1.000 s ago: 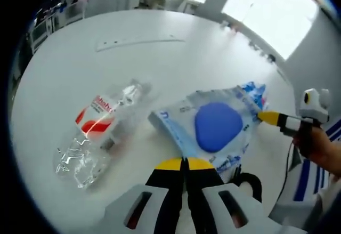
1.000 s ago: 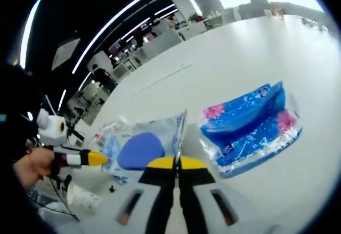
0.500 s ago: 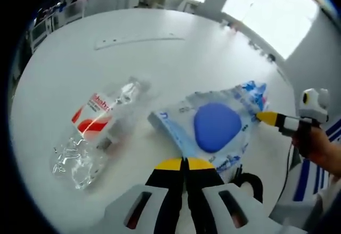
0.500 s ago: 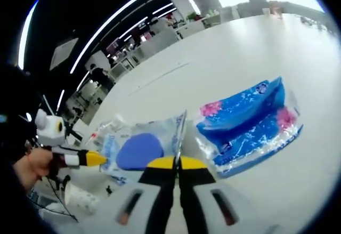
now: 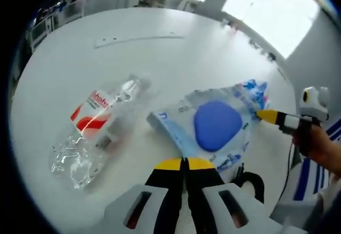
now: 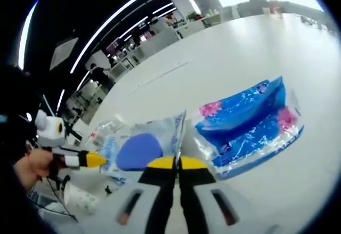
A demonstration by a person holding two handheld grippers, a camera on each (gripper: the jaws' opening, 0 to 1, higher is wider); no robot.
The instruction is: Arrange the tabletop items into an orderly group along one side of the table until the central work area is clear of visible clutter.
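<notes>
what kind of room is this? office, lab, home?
Likely an open-plan office or lab: a large white table, long ceiling light strips, rows of desks and shelving behind, and big bright windows.

Your colour inventory:
- Counter (image 5: 176,58): plain white, glossy.
- Crushed bottle (image 5: 93,132): clear plastic; label red and white with red lettering.
- Clear packet (image 5: 213,127): see-through film with pale blue print and a solid blue rounded patch at its middle; also in your right gripper view (image 6: 139,150).
- Blue pack (image 6: 248,127): bright blue wrapper, white speckled print, pink flower marks at two corners.
- Left claw (image 5: 184,164): yellow tips, black fingers, grey-white body.
- Right claw (image 6: 176,163): yellow tips, black fingers; in your left gripper view (image 5: 266,117), a yellow tip on a white shaft.
</notes>
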